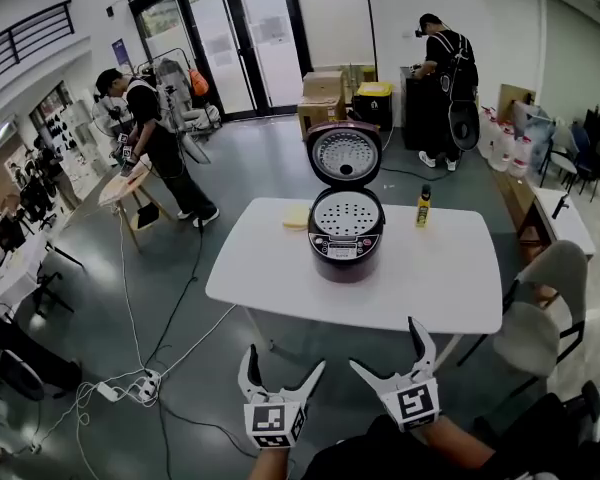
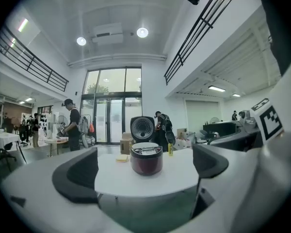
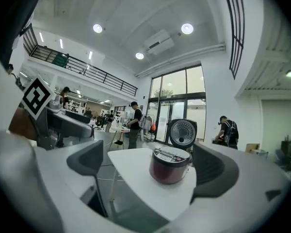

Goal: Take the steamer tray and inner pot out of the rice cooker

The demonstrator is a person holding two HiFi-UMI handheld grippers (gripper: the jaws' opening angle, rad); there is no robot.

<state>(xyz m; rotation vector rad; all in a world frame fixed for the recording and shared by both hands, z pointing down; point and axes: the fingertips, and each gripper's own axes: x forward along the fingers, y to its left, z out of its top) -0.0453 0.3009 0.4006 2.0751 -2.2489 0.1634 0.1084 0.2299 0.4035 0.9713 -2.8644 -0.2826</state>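
Note:
A dark red rice cooker (image 1: 346,238) stands on the white table (image 1: 280,268) with its lid (image 1: 344,154) up. A perforated silver steamer tray (image 1: 346,213) lies in its mouth; the inner pot under it is hidden. The cooker (image 2: 146,160) shows between the left jaws, and the cooker (image 3: 170,165) between the right jaws, well ahead of both. My left gripper (image 1: 281,374) and right gripper (image 1: 391,353) hang short of the table's near edge, both open with nothing between the fingers.
A yellow sponge-like pad (image 1: 296,217) and a small yellow bottle (image 1: 422,206) sit on the table beside the cooker. A grey chair (image 1: 545,308) stands at the right. Cables and a power strip (image 1: 130,388) lie on the floor at left. People stand farther back.

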